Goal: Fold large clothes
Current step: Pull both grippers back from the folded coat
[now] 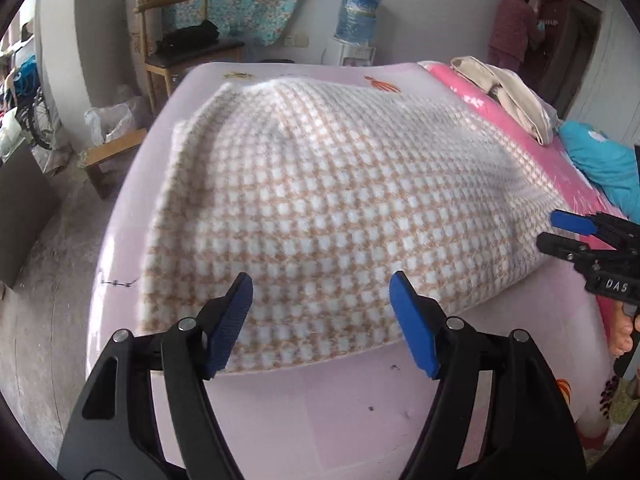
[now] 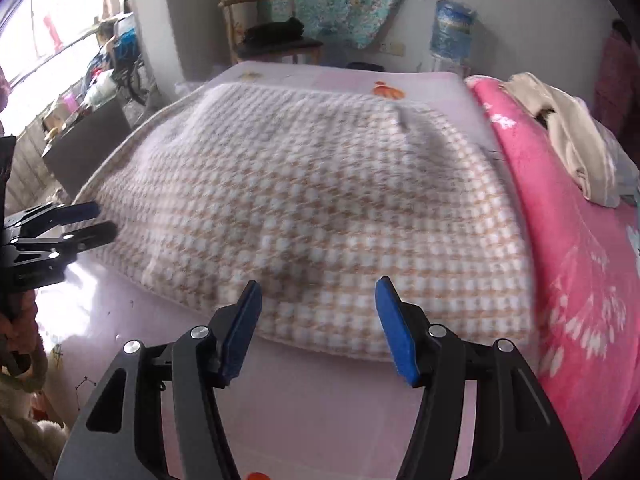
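A large white-and-tan checked garment [image 1: 320, 200] lies spread and folded on the pale pink bed sheet [image 1: 300, 408]. My left gripper [image 1: 322, 292] hovers open over its near left edge, blue pads apart with nothing between them. My right gripper [image 2: 318, 300] stands open above the near right edge of the same garment [image 2: 312, 208], also holding nothing. In the left wrist view the right gripper [image 1: 554, 230] shows at the right edge. In the right wrist view the left gripper [image 2: 100, 220] shows at the left edge.
A pink floral blanket [image 2: 580, 280] with a beige garment [image 2: 568, 132] on it lies along the bed's right side, beside a blue cloth [image 1: 604, 164]. Behind the bed stand a wooden chair [image 1: 188, 52] and a water dispenser [image 1: 356, 20]. A person [image 1: 514, 28] stands by the door.
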Available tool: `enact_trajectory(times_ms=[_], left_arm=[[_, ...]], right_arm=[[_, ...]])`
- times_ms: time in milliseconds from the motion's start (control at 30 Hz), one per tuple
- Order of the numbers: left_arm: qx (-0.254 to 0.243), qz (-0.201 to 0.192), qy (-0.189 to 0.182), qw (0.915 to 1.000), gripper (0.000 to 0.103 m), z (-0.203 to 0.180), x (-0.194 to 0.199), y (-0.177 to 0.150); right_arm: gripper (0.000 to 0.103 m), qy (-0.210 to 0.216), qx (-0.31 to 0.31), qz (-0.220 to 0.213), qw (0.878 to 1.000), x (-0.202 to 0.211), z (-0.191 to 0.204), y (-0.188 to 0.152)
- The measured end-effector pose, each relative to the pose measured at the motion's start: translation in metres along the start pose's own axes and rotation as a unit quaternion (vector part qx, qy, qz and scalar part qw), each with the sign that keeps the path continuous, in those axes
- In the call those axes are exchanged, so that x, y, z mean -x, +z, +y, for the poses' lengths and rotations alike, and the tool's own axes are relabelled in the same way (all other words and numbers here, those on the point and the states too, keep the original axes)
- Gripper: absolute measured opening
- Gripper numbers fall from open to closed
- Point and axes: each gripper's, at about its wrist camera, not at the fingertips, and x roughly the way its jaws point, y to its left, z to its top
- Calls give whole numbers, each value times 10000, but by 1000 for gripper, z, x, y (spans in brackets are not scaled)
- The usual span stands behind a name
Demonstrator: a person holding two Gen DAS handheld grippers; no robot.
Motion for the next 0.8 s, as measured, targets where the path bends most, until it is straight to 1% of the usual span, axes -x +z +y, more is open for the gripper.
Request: enact_trajectory(times_ms=[33, 67, 100, 133, 167, 200, 233, 267, 300, 333, 367, 400, 433, 467, 533, 600, 633, 733, 800], left_arm=[[170, 106, 104, 9997, 71, 12, -6, -1], [371, 269, 57, 9989, 71, 23, -14, -3], [538, 321, -144, 9979, 71, 32, -20, -2], [603, 261, -209, 9976, 71, 34, -19, -2], [593, 263, -208, 9977, 71, 32, -15, 0], [518, 189, -234, 9982, 71, 26, -9, 3], [421, -5, -293, 9987, 72, 23, 2, 3], [334, -216, -311, 9987, 74, 19, 11, 2], [277, -368, -275, 9986, 81, 18, 17, 0], [278, -388, -182, 9987, 83, 18, 17, -2], [352, -217, -46, 9991, 83, 21, 8, -3], [497, 86, 63, 9987, 83, 26, -6, -5], [636, 268, 91, 9976, 82, 30, -15, -7], [623, 144, 117, 9979, 82, 28, -13, -8], [571, 73, 85, 9983, 82, 22, -3, -5], [529, -122, 18, 9985, 83, 16, 13, -4], [468, -221, 40, 9987, 83, 12, 21, -4], [343, -502, 77, 9981, 84, 3, 46, -7], [306, -665, 21, 9973, 87, -2, 61, -10]], right_arm=[[59, -143, -233, 15, 9996, -1, -15, -3], [59, -259, -463, 114, 9985, -8, -30, -7], [59, -315, -673, 280, 9968, -18, -43, -12], [59, -213, -890, 479, 9946, -29, -55, -17], [59, -72, -1060, 517, 9930, -31, -61, -19], [59, -28, -1114, 438, 9928, -22, -61, -18], [59, -3, -1108, 318, 9933, -13, -59, -18], [60, 0, -1106, 137, 9938, -2, -59, -18], [64, -16, -1135, -10, 9935, 6, -60, -19], [66, -64, -1209, -55, 9926, 7, -65, -22], [68, -133, -1325, 13, 9911, 2, -70, -26], [68, -155, -1472, 147, 9889, -7, -77, -31], [68, -119, -1560, 195, 9875, -15, -82, -36], [68, -155, -1505, 136, 9884, -13, -80, -36], [68, -229, -1400, 175, 9897, -3, -71, -32], [69, -61, -1422, 109, 9898, 8, -66, -31], [69, -59, -1427, 84, 9897, 11, -64, -30], [73, -118, -1354, -17, 9907, 26, -51, -36], [79, -207, -1248, -158, 9918, 40, -36, -40]])
